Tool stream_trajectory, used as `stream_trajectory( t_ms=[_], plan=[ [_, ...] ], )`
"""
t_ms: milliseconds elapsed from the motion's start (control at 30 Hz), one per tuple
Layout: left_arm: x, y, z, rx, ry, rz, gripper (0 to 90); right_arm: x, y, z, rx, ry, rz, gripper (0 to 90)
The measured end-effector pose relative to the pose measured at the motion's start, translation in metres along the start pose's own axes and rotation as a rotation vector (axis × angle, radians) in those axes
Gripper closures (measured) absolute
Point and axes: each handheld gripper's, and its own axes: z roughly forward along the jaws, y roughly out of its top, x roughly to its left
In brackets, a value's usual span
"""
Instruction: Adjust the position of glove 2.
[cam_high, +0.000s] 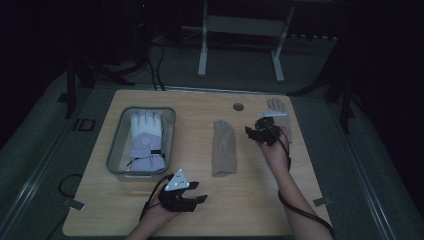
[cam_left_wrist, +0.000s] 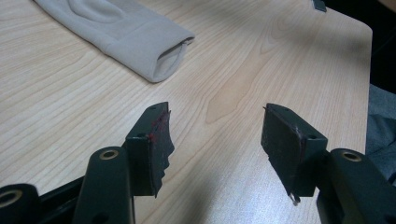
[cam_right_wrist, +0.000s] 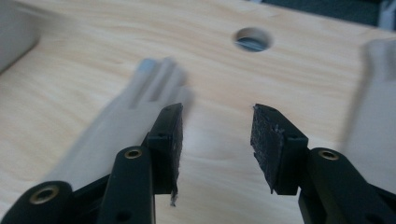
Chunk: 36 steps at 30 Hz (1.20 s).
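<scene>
A beige glove (cam_high: 224, 147) lies flat in the middle of the table, fingers pointing away from me. A second beige glove (cam_high: 278, 109) lies at the back right, partly hidden by my right gripper (cam_high: 254, 129). That gripper hovers between the two gloves. In the right gripper view my right gripper (cam_right_wrist: 217, 109) is open with bare wood between its jaws, the middle glove (cam_right_wrist: 135, 107) blurred at left and the other glove (cam_right_wrist: 373, 88) at the right edge. My left gripper (cam_high: 199, 192) rests near the front edge. In its own view my left gripper (cam_left_wrist: 215, 112) is open and empty, short of the middle glove's cuff (cam_left_wrist: 140, 42).
A grey bin (cam_high: 116, 145) at the left holds a white and lavender glove (cam_high: 145, 140). A round cable hole (cam_high: 238, 106) sits near the table's back edge. Cables trail from both grippers off the front. A metal frame (cam_high: 240, 35) stands on the floor beyond the table.
</scene>
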Motion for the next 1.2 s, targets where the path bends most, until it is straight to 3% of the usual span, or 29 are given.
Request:
stream_trajectory(
  t_ms=[200,433,500,633,800,933,1200],
  plan=[
    [0.0,0.0,0.0,0.0,-0.005,-0.001,42.7,-0.046,0.003,-0.008,-0.021,-0.052,-0.012,54.8],
    [-0.002,0.001,-0.001,-0.005,-0.012,0.003,42.7,-0.094,0.008,-0.001,0.002,-0.117,0.054,55.7],
    [-0.002,0.001,0.0,-0.002,-0.013,0.004,42.7,-0.104,0.009,0.005,0.008,-0.116,0.073,54.8],
    [-0.002,0.0,0.0,-0.001,-0.014,0.0,42.7,-0.116,0.01,0.021,0.037,-0.129,0.103,52.1],
    [-0.001,-0.001,0.001,0.004,-0.018,-0.002,42.7,-0.127,0.009,0.043,0.077,-0.153,0.098,51.9],
    [-0.001,-0.002,0.002,0.008,-0.023,-0.006,42.7,-0.136,0.006,0.058,0.101,-0.165,0.121,49.6],
    [-0.002,-0.003,0.002,0.011,-0.027,-0.004,42.7,-0.143,-0.004,0.083,0.19,-0.212,0.132,47.9]
  ],
)
